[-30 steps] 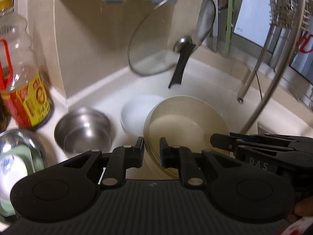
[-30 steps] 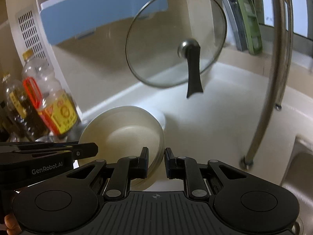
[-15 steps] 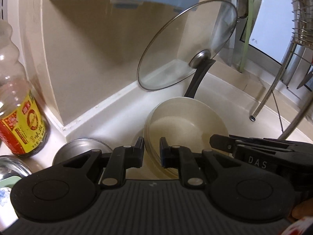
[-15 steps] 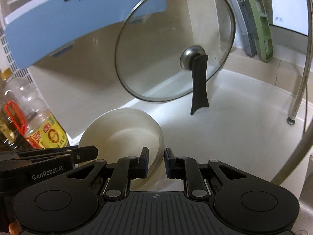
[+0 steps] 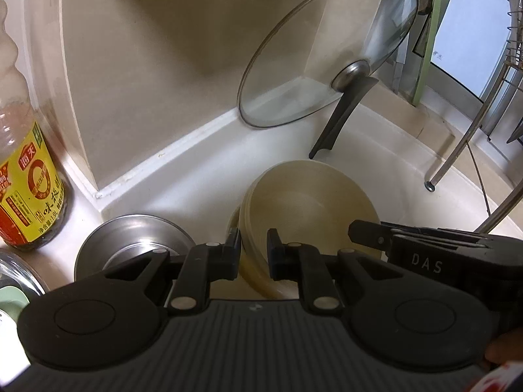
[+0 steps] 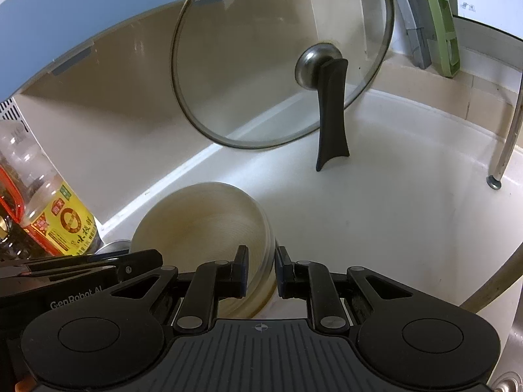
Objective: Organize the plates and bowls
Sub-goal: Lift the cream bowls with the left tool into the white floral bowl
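Observation:
A stack of cream shallow bowls (image 5: 307,215) hangs tilted just over the white counter, held from both sides. My left gripper (image 5: 254,248) is shut on the stack's left rim, whose layered edges show between its pads. My right gripper (image 6: 260,264) is shut on the right rim of the same stack (image 6: 202,225). Each gripper also shows at the edge of the other's view, the right one (image 5: 366,232) and the left one (image 6: 143,258). I cannot tell whether the stack's underside touches the counter.
A steel bowl (image 5: 130,248) stands left of the stack. A glass lid (image 6: 261,65) leans on its black handle against the back wall just beyond. An oil bottle (image 5: 26,179) stands far left and a dish rack's metal leg (image 6: 506,137) at right.
Both grippers carried the stack toward the back corner and the glass lid. The white plate behind it dropped out of view, and the steel bowl and bottle slid to the left.

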The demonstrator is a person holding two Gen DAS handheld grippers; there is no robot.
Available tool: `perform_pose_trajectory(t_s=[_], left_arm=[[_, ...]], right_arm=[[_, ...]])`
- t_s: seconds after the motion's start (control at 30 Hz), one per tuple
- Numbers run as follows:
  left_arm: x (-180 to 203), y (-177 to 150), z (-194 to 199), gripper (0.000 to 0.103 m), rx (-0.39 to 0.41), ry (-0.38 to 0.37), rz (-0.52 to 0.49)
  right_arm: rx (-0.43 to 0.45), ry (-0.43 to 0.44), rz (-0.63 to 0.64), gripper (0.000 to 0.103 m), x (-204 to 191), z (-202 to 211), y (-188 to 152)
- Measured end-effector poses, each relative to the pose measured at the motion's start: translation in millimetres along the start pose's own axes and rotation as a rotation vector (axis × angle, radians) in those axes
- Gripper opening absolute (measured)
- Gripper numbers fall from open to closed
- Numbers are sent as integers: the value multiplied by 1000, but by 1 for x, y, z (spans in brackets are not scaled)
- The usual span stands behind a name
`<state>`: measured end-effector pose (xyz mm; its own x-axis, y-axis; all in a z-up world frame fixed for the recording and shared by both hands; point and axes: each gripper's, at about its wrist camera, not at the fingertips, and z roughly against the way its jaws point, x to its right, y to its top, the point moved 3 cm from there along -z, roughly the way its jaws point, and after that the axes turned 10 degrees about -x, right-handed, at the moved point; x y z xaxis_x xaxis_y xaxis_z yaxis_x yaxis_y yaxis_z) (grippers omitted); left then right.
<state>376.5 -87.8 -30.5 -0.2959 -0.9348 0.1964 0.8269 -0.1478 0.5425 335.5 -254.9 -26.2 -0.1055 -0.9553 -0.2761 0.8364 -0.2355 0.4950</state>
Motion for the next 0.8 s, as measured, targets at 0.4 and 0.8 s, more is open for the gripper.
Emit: perform_pose_trajectory(t_s=[0.4,0.8], left_arm=[[-3,-1,-6,15,-29,-16,14],[1,-8,24,16,31,20,2]], right_arm=[[-18,5,-47,18,5,-10,0],[68,29,-30,50,2,20,-9]])
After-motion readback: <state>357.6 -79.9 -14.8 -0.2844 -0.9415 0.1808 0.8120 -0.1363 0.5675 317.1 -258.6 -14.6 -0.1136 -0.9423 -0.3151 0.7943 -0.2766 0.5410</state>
